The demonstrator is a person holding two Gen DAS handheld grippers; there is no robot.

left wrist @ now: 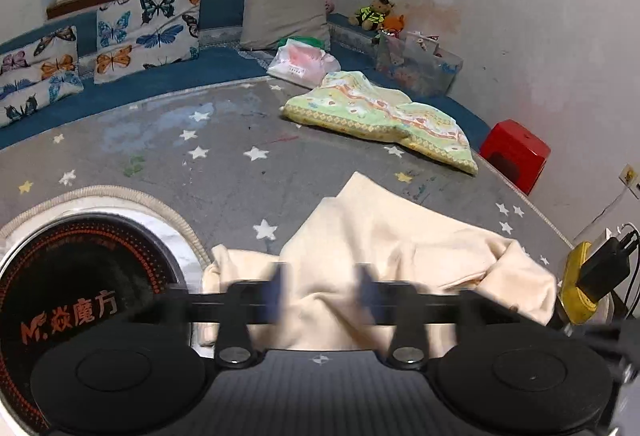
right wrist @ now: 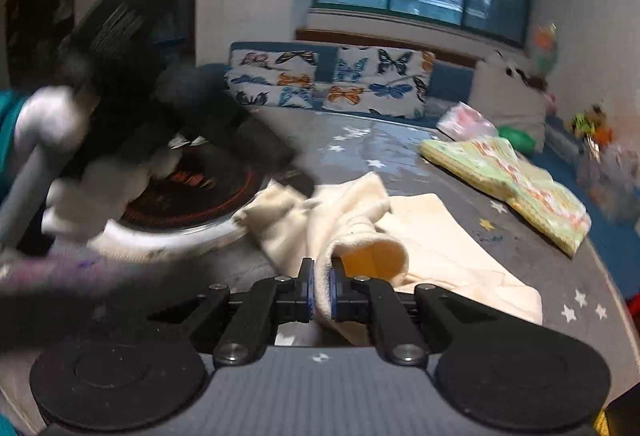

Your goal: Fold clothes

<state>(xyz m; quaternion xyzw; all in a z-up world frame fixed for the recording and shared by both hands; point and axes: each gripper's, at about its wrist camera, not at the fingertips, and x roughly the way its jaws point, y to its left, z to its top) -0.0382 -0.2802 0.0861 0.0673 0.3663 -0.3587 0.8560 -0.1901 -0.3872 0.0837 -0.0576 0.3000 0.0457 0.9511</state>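
**Cream garment: soft, floppy, grab it by the edges**

The cream garment (right wrist: pixel 436 236) lies bunched on the grey star-print mat (left wrist: pixel 224 156), lower centre in both views, its left end just beside the round cooktop (left wrist: pixel 80 276).

Right gripper (right wrist: pixel 320 292): jaws nearly closed, pinching a fold of the cream fabric near an open cuff that shows a yellowish lining. The cloth sits tight between the blue pads (right wrist: pixel 306 290).

Left gripper (left wrist: pixel 322 296): blurred, jaws standing apart with cloth in the gap. I can't tell whether the pads press on it, so call it undetermined.

Handling read, my judgement:
- Light, fleecy, no stiffness. It drapes and creases wherever it is lifted.
- Not slippery and not fragile; the pads should bite well.
- A mid-panel pinch only drags a lump. Better to hold at a hem, cuff or shoulder seam, one in each gripper, and pull it flat before any fold.
- Thick at the cuff, so a doubled layer may bulge out of a narrow grip.

The green patterned quilt (left wrist: pixel 384 116) at right of frame lies well apart from the garment.
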